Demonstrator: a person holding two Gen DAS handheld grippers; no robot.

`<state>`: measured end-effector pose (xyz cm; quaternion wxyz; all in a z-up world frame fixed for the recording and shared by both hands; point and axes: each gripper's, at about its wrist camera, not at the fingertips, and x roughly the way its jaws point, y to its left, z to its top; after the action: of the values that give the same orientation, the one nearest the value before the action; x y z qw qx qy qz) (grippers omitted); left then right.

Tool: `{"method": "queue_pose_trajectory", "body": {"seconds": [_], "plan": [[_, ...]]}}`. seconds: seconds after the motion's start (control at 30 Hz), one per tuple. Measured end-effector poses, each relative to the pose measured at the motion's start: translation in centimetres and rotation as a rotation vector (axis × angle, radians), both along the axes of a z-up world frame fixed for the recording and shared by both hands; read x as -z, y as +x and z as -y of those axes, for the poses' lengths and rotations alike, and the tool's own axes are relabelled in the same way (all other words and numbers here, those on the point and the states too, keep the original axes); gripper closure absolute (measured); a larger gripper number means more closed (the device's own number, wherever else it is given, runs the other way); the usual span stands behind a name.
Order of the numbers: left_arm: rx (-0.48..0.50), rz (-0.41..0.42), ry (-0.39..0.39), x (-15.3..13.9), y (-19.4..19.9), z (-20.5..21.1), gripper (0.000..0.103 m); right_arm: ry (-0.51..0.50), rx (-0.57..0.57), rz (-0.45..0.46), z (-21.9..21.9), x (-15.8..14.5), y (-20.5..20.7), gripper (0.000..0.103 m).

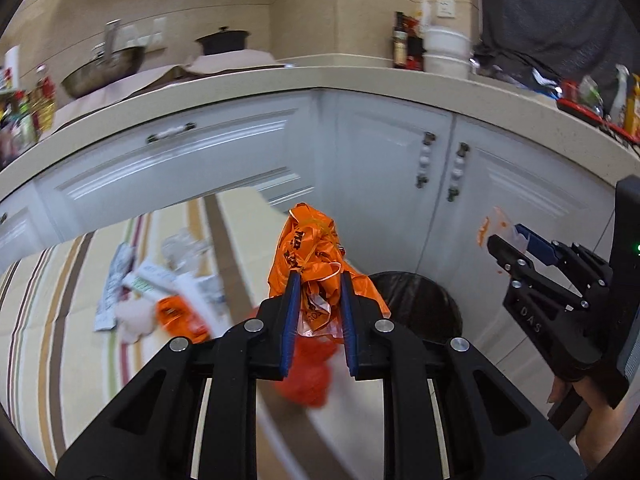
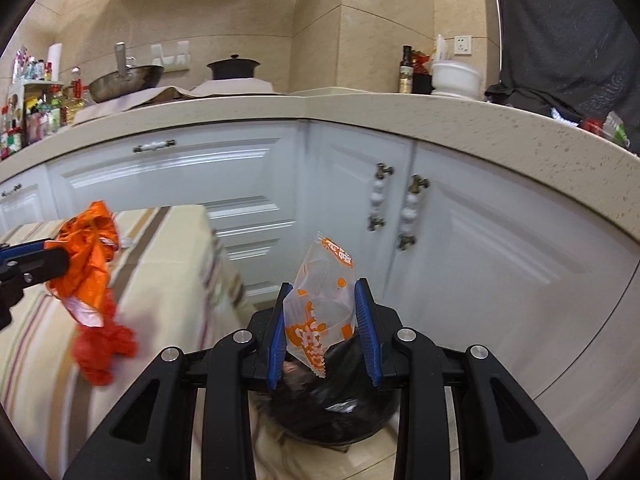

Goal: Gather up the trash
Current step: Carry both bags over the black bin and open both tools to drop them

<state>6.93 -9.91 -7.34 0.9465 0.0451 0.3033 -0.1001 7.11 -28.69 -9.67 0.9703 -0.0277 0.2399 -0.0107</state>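
My left gripper (image 1: pixel 319 276) is shut on a crumpled orange plastic bag (image 1: pixel 308 248), which hangs down past the blue pads. Just right of it on the floor stands a round bin with a black liner (image 1: pixel 416 304). My right gripper (image 2: pixel 324 285) is shut on a clear wrapper with orange print (image 2: pixel 320 304), held directly over the bin (image 2: pixel 344 400). The left wrist view shows the right gripper (image 1: pixel 506 236) and its wrapper (image 1: pixel 490 226) at the far right. In the right wrist view, the left gripper (image 2: pixel 64 254) and the orange bag (image 2: pixel 90 268) are at the far left.
More trash (image 1: pixel 160 292), made up of wrappers, paper and an orange piece, lies on a striped tablecloth (image 1: pixel 60 300) to the left. White cabinet doors (image 2: pixel 500 260) and a beige counter (image 2: pixel 460 120) with a wok, a pot and bottles stand close behind the bin.
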Motion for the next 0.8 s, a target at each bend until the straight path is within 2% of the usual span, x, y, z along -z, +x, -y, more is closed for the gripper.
{"method": "queue_pose_trajectory", "body": {"seconds": [0.37, 0.8], "plan": [[0.063, -0.074, 0.034, 3.7, 5.6, 8.8, 0.084, -0.050, 0.050, -0.032, 3.9, 2.0, 3.0, 0.071], [0.056, -0.151, 0.051, 7.6, 10.8, 11.8, 0.083, -0.044, 0.062, -0.068, 5.4, 4.5, 6.7, 0.071]]}}
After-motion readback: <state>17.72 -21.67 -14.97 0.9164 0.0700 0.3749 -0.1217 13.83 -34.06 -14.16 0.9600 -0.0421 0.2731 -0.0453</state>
